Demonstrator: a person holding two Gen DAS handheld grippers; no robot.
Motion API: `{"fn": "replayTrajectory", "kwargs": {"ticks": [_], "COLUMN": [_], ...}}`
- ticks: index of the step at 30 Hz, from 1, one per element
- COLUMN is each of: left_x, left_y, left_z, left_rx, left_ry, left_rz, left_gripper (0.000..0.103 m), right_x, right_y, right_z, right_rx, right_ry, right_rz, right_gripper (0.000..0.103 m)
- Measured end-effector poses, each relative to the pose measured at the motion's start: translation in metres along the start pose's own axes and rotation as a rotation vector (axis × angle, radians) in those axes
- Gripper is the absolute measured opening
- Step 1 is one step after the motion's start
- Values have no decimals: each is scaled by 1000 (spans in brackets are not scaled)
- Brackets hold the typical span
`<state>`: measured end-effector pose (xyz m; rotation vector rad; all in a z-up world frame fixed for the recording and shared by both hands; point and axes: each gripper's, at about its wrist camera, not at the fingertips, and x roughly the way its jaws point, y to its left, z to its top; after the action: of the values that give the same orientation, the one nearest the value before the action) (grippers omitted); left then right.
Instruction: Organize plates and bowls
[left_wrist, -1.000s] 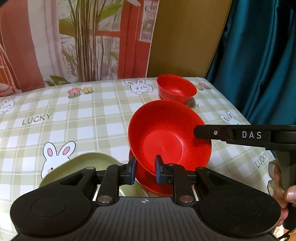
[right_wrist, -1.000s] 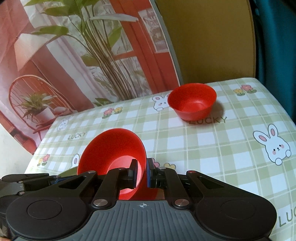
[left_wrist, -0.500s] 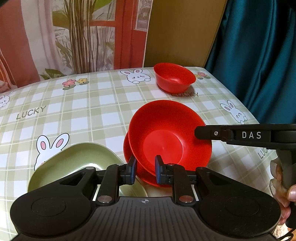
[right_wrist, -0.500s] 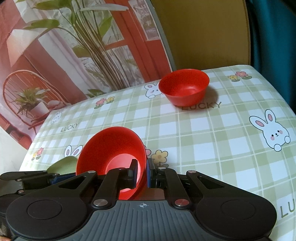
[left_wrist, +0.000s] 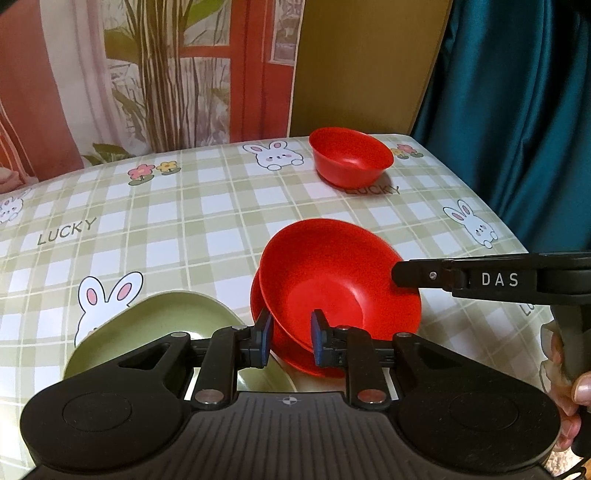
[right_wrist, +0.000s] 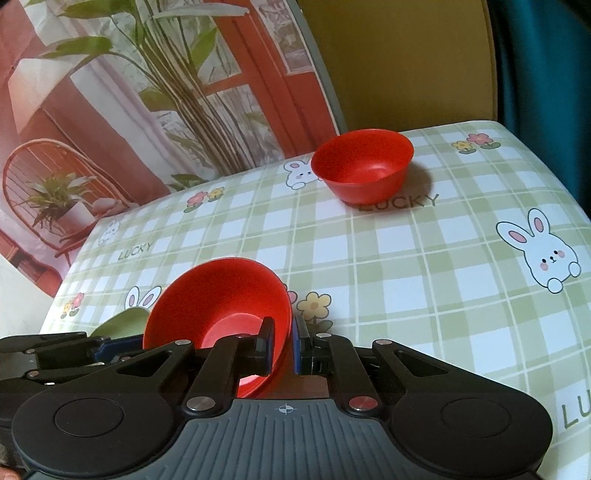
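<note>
A red plate (left_wrist: 340, 280) is held tilted, with a second red plate (left_wrist: 258, 306) just under it. My right gripper (right_wrist: 283, 347) is shut on the upper plate's (right_wrist: 221, 295) rim. My left gripper (left_wrist: 290, 338) has its jaws either side of the plates' near rim with a gap showing, so it reads as open. A green plate (left_wrist: 159, 325) lies at the near left. A red bowl (left_wrist: 349, 157) stands at the far right of the table; it also shows in the right wrist view (right_wrist: 364, 166).
The table carries a green checked cloth (left_wrist: 184, 221) with rabbits and "LUCKY" prints. Its right edge (left_wrist: 491, 218) meets a teal curtain. A printed backdrop stands behind the far edge.
The upper red plate has tilted lower toward the one beneath it. Both grippers have drawn back and up a little, so more of the table and green plate shows.
</note>
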<state>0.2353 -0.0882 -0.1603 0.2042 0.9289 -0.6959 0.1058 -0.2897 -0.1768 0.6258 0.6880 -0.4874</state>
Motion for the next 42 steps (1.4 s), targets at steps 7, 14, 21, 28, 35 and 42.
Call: {"fn": "replayTrajectory", "kwargs": {"ticks": [7,14,21,28,35,42], "left_x": [-1,-11,-25,-31,-27,-15], "left_y": [4,6,7,1,-3,-9], "left_z": [2,11,26,38,45,54], "left_rx": [-8,-28,-57,-62,-55,-39], "left_ry": [-6,-60,-135,-183,-194,-192], "left_rz": [18,30,26,13,5,2], "left_gripper": [34,35,35,35,36,36], "right_x": [-1,-10,-23,-33,-38,-33], "right_y": [-2,-5,-12,-26,-44,-57], "right_z": [1,8,23,36,44,53], "right_rx": [3,4,-13,-29,-24,-26], "right_ry": [-7,-41,-96,-134,-152,-159], "right_rz": [2,1,-19,-49,-72,-78], "right_gripper": [10,12,15,15,15,15]}}
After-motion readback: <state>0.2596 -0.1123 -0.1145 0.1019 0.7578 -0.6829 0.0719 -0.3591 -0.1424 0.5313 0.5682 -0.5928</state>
